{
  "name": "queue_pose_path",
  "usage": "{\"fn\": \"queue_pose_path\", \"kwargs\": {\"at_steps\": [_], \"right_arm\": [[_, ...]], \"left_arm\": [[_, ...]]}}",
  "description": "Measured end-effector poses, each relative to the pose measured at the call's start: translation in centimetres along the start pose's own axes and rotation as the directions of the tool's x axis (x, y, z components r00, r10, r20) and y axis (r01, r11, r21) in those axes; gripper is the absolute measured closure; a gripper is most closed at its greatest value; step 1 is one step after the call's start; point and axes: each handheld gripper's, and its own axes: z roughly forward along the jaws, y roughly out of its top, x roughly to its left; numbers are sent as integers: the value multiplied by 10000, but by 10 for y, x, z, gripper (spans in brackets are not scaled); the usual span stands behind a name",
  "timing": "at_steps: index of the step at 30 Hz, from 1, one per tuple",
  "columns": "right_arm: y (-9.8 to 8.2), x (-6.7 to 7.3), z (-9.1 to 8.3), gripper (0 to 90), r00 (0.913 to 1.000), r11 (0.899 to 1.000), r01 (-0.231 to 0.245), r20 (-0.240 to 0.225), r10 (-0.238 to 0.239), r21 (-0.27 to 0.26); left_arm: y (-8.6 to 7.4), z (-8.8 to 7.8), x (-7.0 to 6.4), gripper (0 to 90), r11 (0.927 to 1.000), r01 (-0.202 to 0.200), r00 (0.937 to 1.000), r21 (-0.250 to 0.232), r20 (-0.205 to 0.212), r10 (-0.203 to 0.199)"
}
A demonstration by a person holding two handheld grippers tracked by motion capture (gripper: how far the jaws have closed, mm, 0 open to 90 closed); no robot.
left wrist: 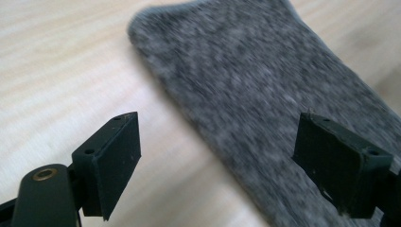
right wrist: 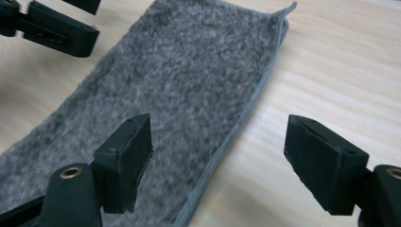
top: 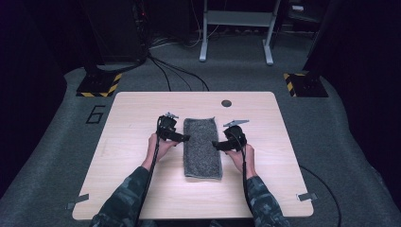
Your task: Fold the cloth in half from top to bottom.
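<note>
So we've got a light wooden table [top: 137, 189] sitting on grey carpet, with a small dark round spot [top: 226, 103] near its far edge. Laid out flat in the middle of the table is a folded grey towel [top: 202, 146], a long fuzzy strip running from the far side toward the person, with a stitched hem along its edge that we can see nicely in the right gripper view [right wrist: 189, 94]. The person's camo sleeves come in from the near side, one on either side of the towel. Our left gripper [top: 185, 138] sits at the towel's left long edge, pointing inward across it; in the left gripper view [left wrist: 217, 156] its jaws are spread wide with nothing pinched, one jaw over bare wood and the other over the towel [left wrist: 246, 85], which looks a bit blurry there. The right gripper [top: 215, 144] is at the opposite long edge, also pointing in. Its jaws are spread apart too and straddle the hem, one over the fuzzy cloth and one over the table, not clamped on anything.
</note>
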Motion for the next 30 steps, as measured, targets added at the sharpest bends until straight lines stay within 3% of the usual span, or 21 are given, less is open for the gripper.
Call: {"fn": "queue_pose_path", "kwargs": {"at_steps": [5,13,21,27,30], "right_arm": [[14,-8,12,235,9999,9997,-157,-58,158,168],[33,-19,30,242,9995,9989,-302,96,299,359],[49,-27,45,293,9982,9973,-363,495,331,646],[57,-36,62,342,9937,9918,-829,833,748,977],[59,-37,69,381,9913,9894,-1008,951,909,1049]], "left_arm": [[15,13,10,155,9994,293,9993,205,-216,-289],[28,26,15,179,9986,359,9982,386,-501,-340],[33,34,18,222,9984,349,9973,434,-667,-320],[33,42,23,281,9962,426,9955,758,-877,-359],[32,43,23,350,9967,448,9945,670,-972,-382]]}}
